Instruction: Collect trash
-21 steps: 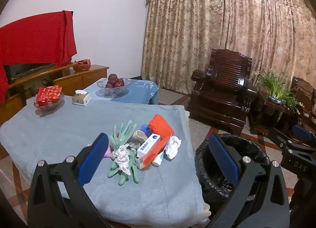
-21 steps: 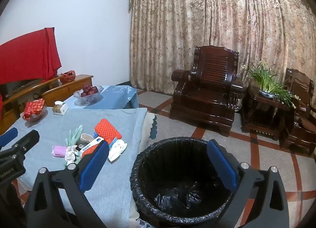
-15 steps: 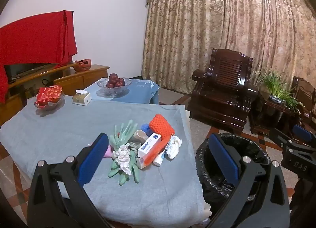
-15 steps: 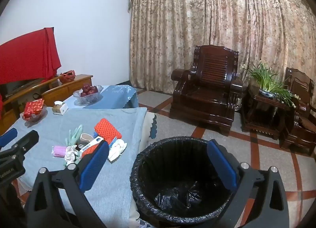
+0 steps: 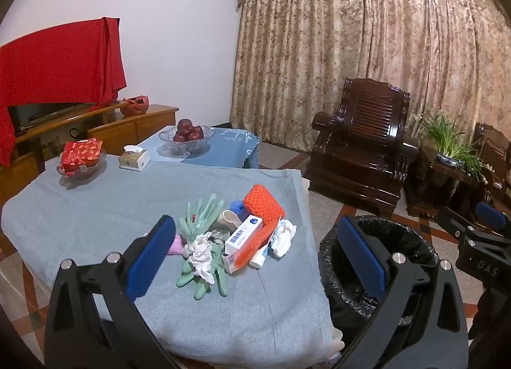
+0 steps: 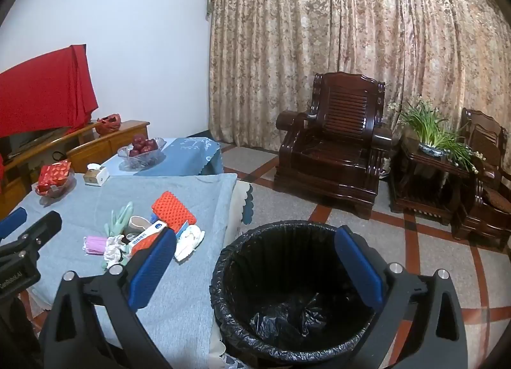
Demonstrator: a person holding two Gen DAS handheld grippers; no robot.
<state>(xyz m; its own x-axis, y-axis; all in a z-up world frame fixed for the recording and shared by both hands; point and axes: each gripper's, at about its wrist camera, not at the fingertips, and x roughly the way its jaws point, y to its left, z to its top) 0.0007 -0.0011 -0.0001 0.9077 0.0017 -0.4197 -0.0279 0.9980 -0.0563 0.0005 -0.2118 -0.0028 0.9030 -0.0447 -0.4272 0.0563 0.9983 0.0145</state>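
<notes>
Both claws stood fully released, gripping nothing. Left claw (image 5: pixel 255 260) hung over the near edge of the table (image 5: pixel 95 209), its blue pads (image 5: pixel 150 257) spread wide, with the trash heap lying on the grey cloth between them toward 12 o'clock. That heap held green rubber gloves (image 5: pixel 201 219), a crumpled tissue (image 5: pixel 201 254), a white medicine box (image 5: pixel 243 234), an orange bumpy pad (image 5: pixel 263 206), a wadded white paper (image 5: pixel 282 236) and a pink face mask (image 6: pixel 94 244), all touching or overlapping. Right claw (image 6: pixel 255 270) hovered above the black-lined trash bin (image 6: pixel 287 289), which stood on the floor just beside the table's edge, at 3 o'clock from the heap. At the table's far side, around 10 o'clock, sat a tissue box (image 5: pixel 134 158) and a glass dish with a red packet (image 5: pixel 81 158); a fruit bowl (image 5: pixel 186 139) rested on a smaller table behind
</notes>
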